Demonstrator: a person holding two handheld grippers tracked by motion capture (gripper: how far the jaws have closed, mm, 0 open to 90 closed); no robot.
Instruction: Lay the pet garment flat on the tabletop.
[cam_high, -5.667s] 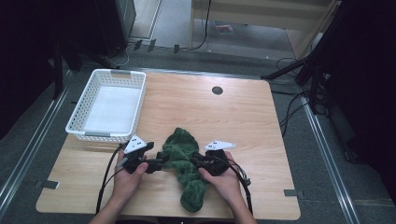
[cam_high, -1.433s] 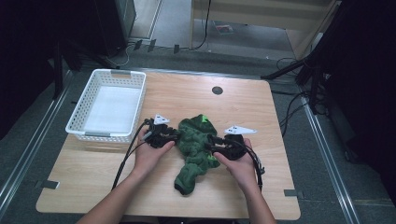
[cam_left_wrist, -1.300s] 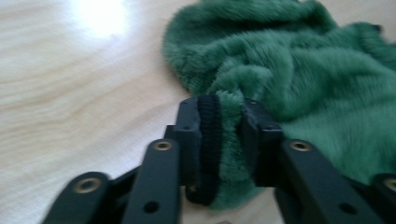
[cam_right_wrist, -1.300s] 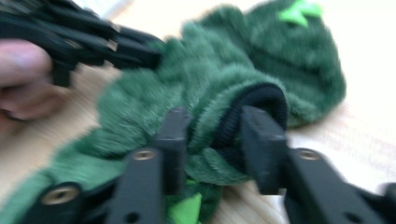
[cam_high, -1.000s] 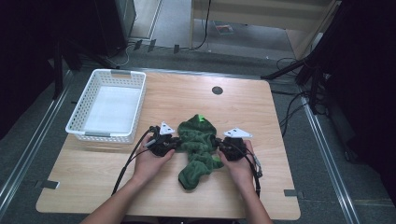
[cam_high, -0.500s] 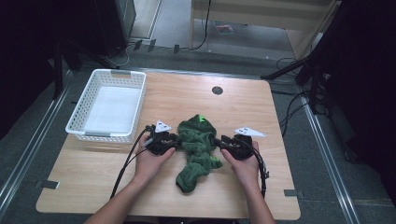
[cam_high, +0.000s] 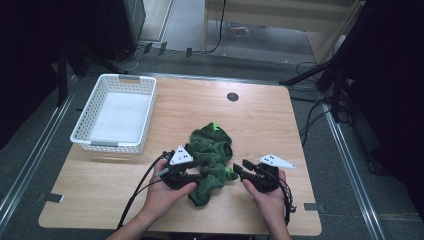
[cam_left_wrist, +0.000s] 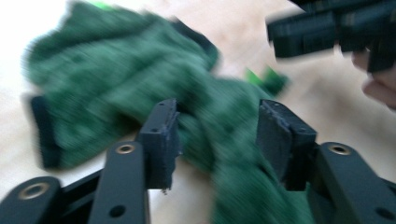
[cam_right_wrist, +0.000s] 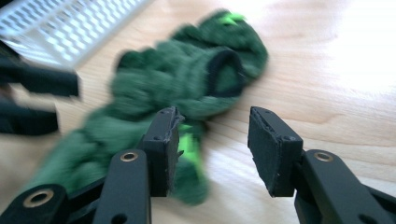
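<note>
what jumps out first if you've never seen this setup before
A crumpled dark green garment lies on the near middle of the wooden table. The left tool and right tool flank it, jaws just opened, pressing nothing. A white basket sits at the table's far left.

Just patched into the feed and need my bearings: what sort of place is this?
Probably a lab or recording workspace, not a home: a light wooden table with a round cable port, loose black cables on the grey floor, and a white plastic lattice basket beside a crumpled dark green fleece garment.
</note>
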